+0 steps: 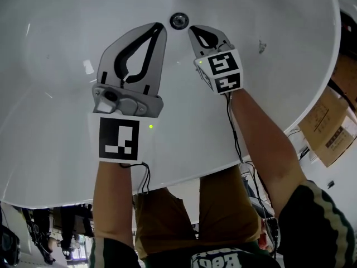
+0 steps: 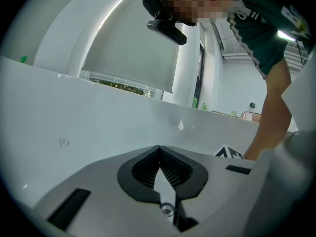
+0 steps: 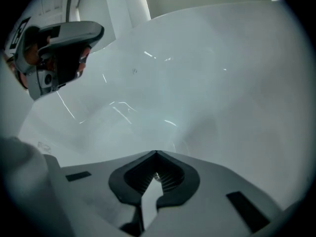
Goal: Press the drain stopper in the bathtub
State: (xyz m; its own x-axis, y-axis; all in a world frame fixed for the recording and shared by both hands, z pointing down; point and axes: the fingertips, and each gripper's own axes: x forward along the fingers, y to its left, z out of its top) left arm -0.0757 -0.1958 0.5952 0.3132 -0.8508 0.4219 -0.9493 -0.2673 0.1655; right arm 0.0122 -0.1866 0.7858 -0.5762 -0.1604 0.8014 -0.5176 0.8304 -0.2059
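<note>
Your left gripper (image 1: 159, 29) is closed on nothing, its tip just left of the stopper (image 1: 179, 20) on the tub (image 1: 56, 66) floor; your right gripper (image 1: 194, 32), likewise closed and empty, is just right of it; the shirt (image 1: 223, 259) print is cut off and unreadable; the box (image 1: 328, 132) labels are too small to read.

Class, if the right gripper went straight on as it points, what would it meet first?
Probably the drain stopper, just beyond the shut jaws of the right gripper; depth is unclear, so the bathtub floor beside it could come first.
</note>
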